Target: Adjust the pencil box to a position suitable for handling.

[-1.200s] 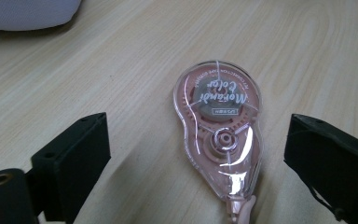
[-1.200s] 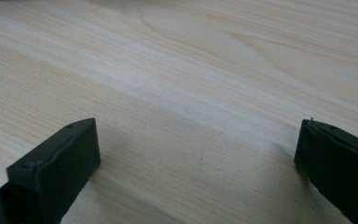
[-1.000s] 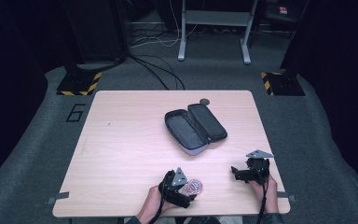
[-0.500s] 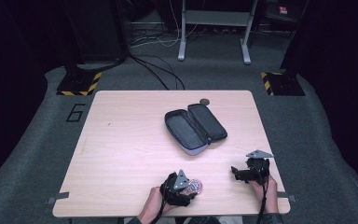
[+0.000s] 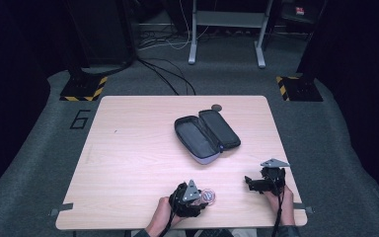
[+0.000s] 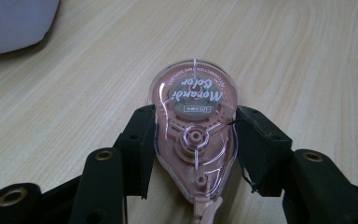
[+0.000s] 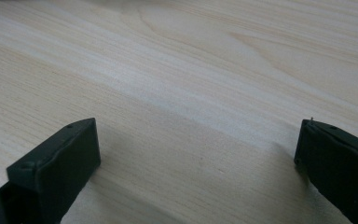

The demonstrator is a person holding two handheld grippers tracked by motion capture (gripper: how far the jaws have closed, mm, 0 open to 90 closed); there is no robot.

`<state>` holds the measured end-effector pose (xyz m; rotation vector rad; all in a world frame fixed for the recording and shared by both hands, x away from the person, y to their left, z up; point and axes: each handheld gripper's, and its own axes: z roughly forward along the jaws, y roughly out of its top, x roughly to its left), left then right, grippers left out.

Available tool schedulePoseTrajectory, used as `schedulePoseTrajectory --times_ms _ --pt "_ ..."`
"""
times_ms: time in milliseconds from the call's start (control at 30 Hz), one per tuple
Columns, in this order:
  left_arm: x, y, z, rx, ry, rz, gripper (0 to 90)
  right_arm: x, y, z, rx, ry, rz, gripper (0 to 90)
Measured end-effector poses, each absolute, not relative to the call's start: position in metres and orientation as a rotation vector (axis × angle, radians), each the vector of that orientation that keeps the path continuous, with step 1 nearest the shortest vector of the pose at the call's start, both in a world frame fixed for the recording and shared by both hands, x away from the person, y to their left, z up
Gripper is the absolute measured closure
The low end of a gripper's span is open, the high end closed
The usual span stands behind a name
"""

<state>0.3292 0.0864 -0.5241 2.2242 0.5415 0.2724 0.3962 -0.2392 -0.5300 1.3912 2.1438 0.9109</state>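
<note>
Tabletop (image 5: 128, 148): open case (image 5: 206, 134) at centre; my left tool (image 6: 193, 140) pinching tape dispenser (image 6: 195, 135) at 6 o'clock; right tool (image 7: 196, 163) spread at 5 o'clock.

correction tape (image 6: 194, 135): "Morandi Color", upside down in left gripper view | floor (image 5: 80, 119): "6"

Table count — what I can see from here

I count one wooden table (image 5: 128, 163), one open black zip case (image 5: 206, 135) with two halves, one pink correction-tape dispenser (image 6: 194, 137), and one small dark round thing (image 5: 217, 106) by the far edge — too small to name. Two grippers: left gripper (image 6: 191, 154) and right gripper (image 7: 196, 154). On the floor, two yellow-and-black striped bases (image 5: 84, 88).
</note>
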Motion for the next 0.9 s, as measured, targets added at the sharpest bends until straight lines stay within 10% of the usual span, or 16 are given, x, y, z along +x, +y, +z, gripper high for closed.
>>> schedulePoseTrajectory --times_ms 900 --pt "0.332 0.134 -0.501 2.129 0.642 0.383 50.1 0.396 -0.239 -0.53 1.391 2.143 0.911 0.0"
